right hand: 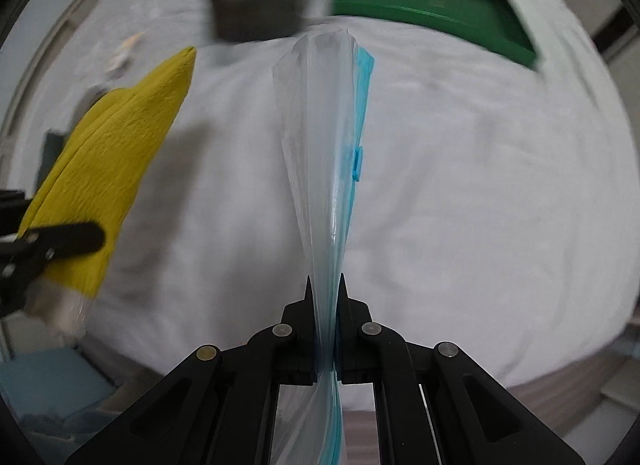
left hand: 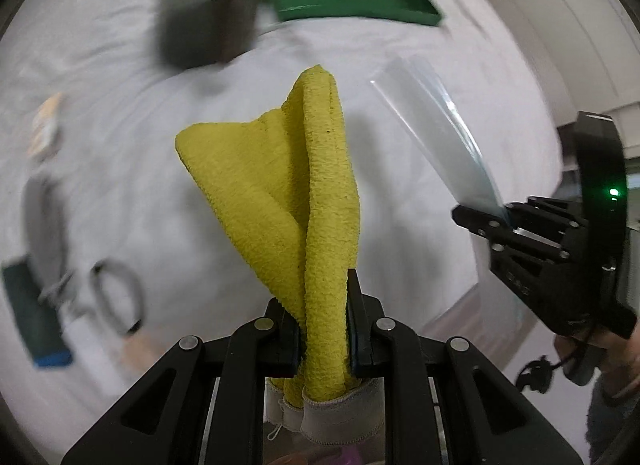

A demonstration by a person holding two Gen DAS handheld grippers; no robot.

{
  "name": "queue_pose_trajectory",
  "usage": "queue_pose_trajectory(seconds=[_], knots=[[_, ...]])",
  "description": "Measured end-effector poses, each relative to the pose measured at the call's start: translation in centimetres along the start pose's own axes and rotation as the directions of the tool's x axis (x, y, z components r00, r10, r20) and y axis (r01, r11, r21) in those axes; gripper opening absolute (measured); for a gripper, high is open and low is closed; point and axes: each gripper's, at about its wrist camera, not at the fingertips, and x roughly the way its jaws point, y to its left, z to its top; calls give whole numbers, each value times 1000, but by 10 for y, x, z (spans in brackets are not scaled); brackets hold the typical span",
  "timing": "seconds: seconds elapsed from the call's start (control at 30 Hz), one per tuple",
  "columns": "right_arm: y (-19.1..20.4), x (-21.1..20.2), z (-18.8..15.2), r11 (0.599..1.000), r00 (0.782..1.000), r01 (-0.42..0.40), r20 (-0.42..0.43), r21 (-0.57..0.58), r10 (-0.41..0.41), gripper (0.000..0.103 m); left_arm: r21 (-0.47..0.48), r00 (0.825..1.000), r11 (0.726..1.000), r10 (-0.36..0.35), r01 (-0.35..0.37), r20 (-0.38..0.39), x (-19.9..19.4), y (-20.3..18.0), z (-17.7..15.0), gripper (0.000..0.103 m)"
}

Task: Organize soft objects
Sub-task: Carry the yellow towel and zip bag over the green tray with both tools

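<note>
Left gripper (left hand: 320,297) clamping bunched yellow terry cloth (left hand: 280,185) with grey hem; right gripper (right hand: 325,293) pinching limp clear zip bag (right hand: 324,137).

Even, soft light w/ faint shadows; bkgd motion-blurred, held items sharp, heavy fisheye bend + dark corners.

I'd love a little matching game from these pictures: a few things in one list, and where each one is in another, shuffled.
Things:
1. yellow cloth
2. clear zip bag
3. green tray
4. scissors

Places:
A. lying on the white sheet at the left edge
B. clamped in the right gripper
C. on the far side of the white sheet
D. clamped in the left gripper

Pairs: 1-D, 2-B, 3-C, 4-A
</note>
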Motion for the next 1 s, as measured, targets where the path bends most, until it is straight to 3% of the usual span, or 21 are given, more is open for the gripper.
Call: queue_pose_trajectory(seconds=[0.13, 0.23, 0.33, 0.4, 0.53, 0.63, 0.8, 0.9, 1.0], knots=[[-63, -20, 25, 996, 994, 86, 59, 39, -88, 4, -11, 996, 1000, -28, 29, 81, 4, -36, 66, 14], [-102, -32, 64, 990, 982, 131, 132, 56, -137, 4, -49, 989, 999, 2, 6, 149, 6, -47, 114, 14], [-131, -42, 111, 987, 963, 149, 217, 63, -159, 4, -89, 971, 994, 88, -69, 222, 9, -53, 172, 14], [-147, -46, 145, 987, 949, 148, 270, 69, -161, 4, -116, 964, 990, 109, -82, 243, 13, -52, 202, 15], [-170, -44, 211, 986, 913, 151, 372, 65, -164, 4, -204, 932, 962, 236, -183, 276, 34, -40, 266, 15], [-183, -33, 250, 985, 897, 160, 407, 62, -172, 4, -253, 903, 933, 323, -255, 284, 48, -26, 296, 15], [-196, 1, 288, 987, 895, 139, 417, 76, -158, 5, -279, 862, 893, 426, -352, 274, 77, -5, 323, 16], [-207, 29, 302, 987, 911, 139, 380, 84, -161, 5, -274, 875, 896, 416, -349, 246, 92, 10, 326, 16], [-207, 65, 320, 986, 928, 144, 335, 85, -164, 5, -253, 873, 897, 422, -363, 243, 102, 10, 329, 17]])
